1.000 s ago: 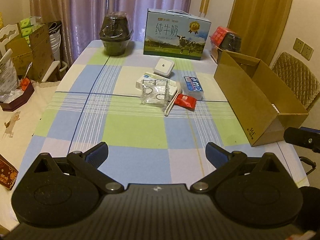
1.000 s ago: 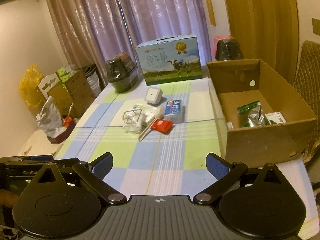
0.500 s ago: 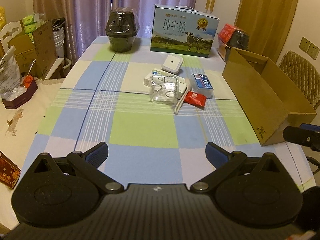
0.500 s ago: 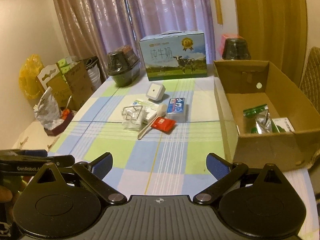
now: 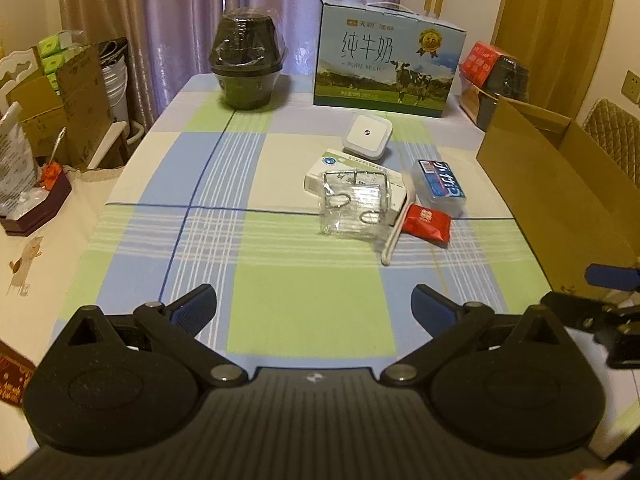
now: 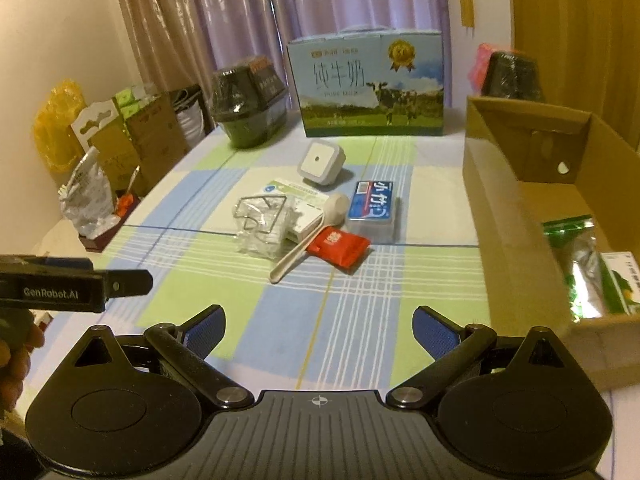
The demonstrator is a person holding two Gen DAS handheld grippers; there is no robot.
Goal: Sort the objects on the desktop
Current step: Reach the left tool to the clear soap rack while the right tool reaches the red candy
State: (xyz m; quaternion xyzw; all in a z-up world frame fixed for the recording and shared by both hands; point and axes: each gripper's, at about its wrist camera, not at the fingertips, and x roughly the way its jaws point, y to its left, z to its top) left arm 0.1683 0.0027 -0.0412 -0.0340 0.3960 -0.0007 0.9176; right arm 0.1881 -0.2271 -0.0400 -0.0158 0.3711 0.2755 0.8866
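Observation:
A small pile lies mid-table: a clear bag with wire pieces, a white carton, a white spoon, a red packet, a blue-labelled case and a white square device. An open cardboard box on the right holds green packets. My left gripper and right gripper both hover open over the near table edge, well short of the pile, holding nothing.
At the table's far end stand a milk carton box and a dark wrapped pot. Another dark pot and a red box sit behind the cardboard box. Cartons and bags crowd the floor at left. A padded chair stands on the right.
Both grippers have moved forward toward the pile and shifted a little; the objects look larger and nearer. Both pairs of fingers stayed open. Nothing on the table moved.

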